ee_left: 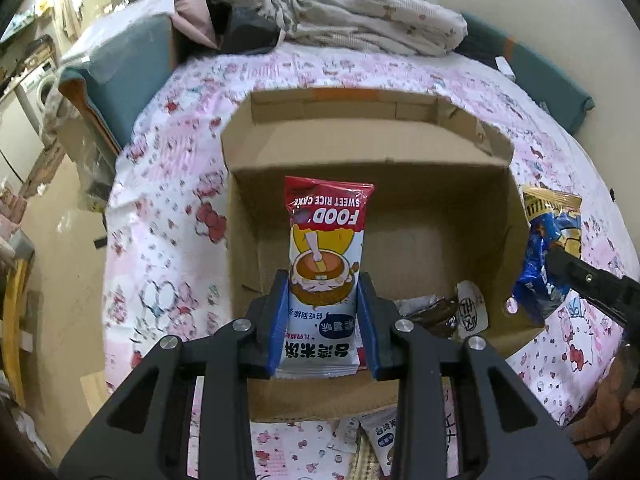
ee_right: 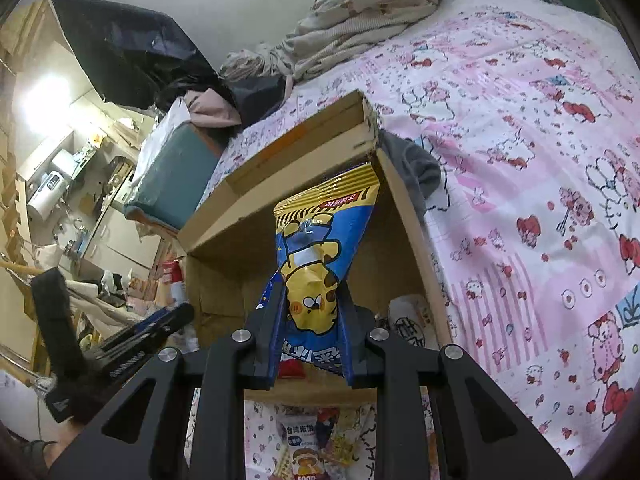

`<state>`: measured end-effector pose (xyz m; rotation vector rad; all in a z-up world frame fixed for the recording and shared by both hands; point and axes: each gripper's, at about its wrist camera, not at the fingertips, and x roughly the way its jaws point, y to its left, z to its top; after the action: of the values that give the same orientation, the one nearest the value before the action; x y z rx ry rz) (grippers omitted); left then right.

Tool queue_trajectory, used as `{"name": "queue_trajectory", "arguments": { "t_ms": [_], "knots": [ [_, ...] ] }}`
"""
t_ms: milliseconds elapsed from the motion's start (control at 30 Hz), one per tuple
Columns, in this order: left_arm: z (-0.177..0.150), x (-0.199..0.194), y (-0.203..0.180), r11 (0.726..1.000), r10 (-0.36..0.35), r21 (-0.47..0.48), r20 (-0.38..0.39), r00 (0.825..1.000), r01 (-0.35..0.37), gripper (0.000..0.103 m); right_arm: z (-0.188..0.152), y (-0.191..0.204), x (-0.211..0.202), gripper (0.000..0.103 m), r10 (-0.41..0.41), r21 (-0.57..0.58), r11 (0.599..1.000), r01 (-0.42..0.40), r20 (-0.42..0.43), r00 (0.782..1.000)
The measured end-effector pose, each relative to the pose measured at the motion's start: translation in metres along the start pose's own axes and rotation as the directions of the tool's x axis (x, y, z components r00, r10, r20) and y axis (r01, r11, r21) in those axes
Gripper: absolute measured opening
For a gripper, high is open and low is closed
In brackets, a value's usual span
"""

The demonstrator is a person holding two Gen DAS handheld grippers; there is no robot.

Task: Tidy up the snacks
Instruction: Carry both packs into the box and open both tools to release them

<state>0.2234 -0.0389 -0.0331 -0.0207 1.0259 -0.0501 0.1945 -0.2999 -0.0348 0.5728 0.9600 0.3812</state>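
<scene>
my left gripper (ee_left: 324, 312) has its jaws clamped on the rice cake packet (ee_left: 325, 256), my right gripper (ee_right: 310, 330) on the blue chip bag (ee_right: 320, 248), both above the cardboard box (ee_left: 420, 236). dropping both together, they may collide or catch the box's rim.

A pink-and-white cartoon-print bedsheet (ee_left: 168, 184) covers the bed and fills most of both views. At its far end lies a heap of crumpled pale bedding (ee_left: 372, 12) printed with small figures, with a pale pink garment (ee_left: 196, 16) and some dark clothing (ee_left: 248, 28) piled just beside it against the wall. A teal cushion (ee_left: 120, 76) stands at the bed's edge on the left. A grey cloth (ee_right: 412, 164) lies on the sheet. Beyond the bed, a black umbrella (ee_right: 120, 48) stands open above a cluttered room, where a white cylindrical appliance (ee_right: 44, 196) is near a bright lamp (ee_right: 44, 96).
</scene>
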Motion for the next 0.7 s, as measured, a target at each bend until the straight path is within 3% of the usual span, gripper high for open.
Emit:
{"name": "queue_trajectory", "arguments": {
  "t_ms": [300, 500, 700],
  "knots": [
    [-0.008, 0.016, -0.019, 0.997, -0.003, 0.078, 0.019, 1.0, 0.001, 0.028, -0.011, -0.002, 0.027, 0.025, -0.025, 0.007, 1.0, 0.026, -0.098, 0.995],
    [-0.012, 0.024, -0.02, 0.999, -0.038, 0.032, -0.031, 0.999, 0.039, 0.028, -0.017, -0.005, 0.037, 0.025, -0.034, 0.011, 0.999, 0.035, -0.143, 0.989],
    [-0.012, 0.022, -0.019, 0.999, -0.02, 0.037, -0.004, 1.0, 0.02, 0.029, -0.016, -0.001, 0.038, 0.028, -0.012, 0.017, 1.0, 0.014, -0.138, 0.99]
  ]
}}
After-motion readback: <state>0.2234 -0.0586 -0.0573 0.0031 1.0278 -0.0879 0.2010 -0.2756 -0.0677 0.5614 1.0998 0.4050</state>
